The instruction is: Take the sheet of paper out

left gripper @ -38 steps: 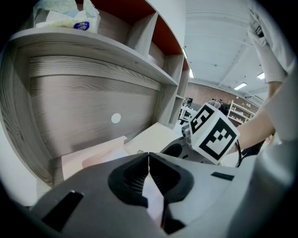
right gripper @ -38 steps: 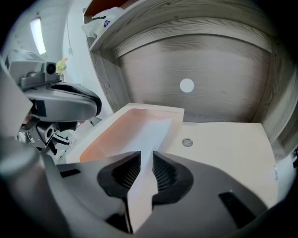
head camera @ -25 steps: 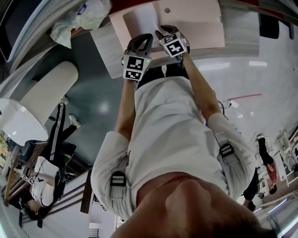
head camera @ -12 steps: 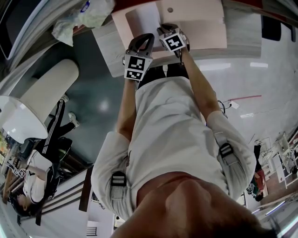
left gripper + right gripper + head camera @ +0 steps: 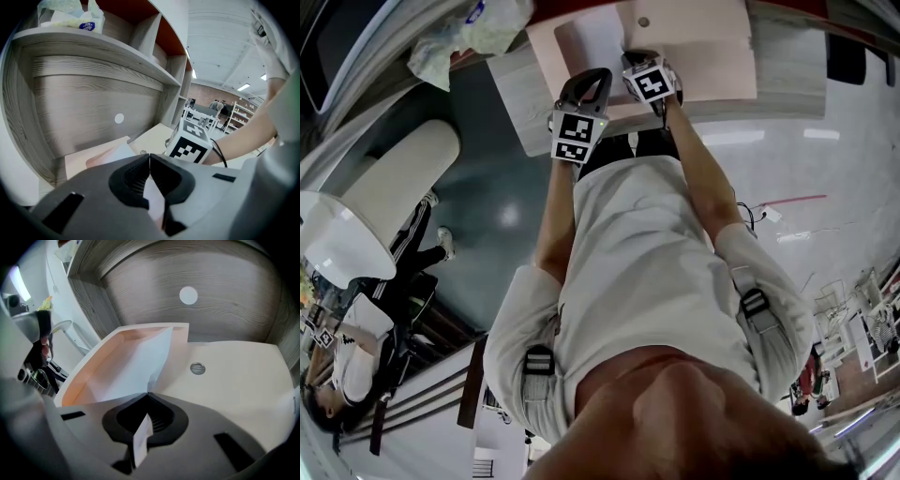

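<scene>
A pale pink folder (image 5: 694,47) lies open on the wooden desk (image 5: 520,103) inside a shelf bay. A white sheet of paper (image 5: 136,364) sticks out of the folder (image 5: 86,376). My right gripper (image 5: 148,393) has just been closing and is now shut on the sheet's near edge, and a strip of paper shows behind the jaws. My left gripper (image 5: 149,155) is shut with a pale pink layer of the folder (image 5: 93,157) between its jaws. In the head view the left gripper (image 5: 598,73) and the right gripper (image 5: 630,58) sit side by side at the folder's near edge.
The bay's wooden back wall (image 5: 225,301) and side wall (image 5: 89,301) stand close around the folder. A crumpled plastic bag (image 5: 469,33) lies on the shelf above. A metal snap (image 5: 197,368) sits on the folder's flap. A white round table (image 5: 384,197) and a person (image 5: 337,375) are down left.
The right gripper has edged a little toward the folder and tilted. The left gripper has stayed put. The person in the background has moved further left.
</scene>
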The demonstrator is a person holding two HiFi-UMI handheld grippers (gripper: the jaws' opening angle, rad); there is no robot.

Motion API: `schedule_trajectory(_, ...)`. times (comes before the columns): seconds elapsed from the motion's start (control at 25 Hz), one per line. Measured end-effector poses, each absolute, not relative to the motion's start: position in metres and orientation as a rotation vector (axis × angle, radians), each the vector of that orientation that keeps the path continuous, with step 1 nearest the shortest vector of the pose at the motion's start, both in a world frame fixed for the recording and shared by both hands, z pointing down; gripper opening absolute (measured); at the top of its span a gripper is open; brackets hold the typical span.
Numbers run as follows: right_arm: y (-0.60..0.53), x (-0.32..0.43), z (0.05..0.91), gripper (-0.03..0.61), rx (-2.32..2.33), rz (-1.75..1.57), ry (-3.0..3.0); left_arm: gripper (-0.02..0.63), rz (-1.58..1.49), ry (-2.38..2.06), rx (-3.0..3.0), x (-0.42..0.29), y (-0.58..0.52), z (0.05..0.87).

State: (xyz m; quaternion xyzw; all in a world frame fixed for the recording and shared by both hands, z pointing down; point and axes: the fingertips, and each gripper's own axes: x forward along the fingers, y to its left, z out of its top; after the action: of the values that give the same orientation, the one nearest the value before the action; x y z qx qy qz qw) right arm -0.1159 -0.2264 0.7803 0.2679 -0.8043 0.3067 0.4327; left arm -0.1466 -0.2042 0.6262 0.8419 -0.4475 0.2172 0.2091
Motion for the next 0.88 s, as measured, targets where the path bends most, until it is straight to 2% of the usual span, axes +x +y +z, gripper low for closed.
schedule_trajectory(0.88,-0.234,-0.094,0.772,0.02,0.757,0.787,-2.0,0.023,0.615,-1.204,2.388,-0.132,-0.204,0.619)
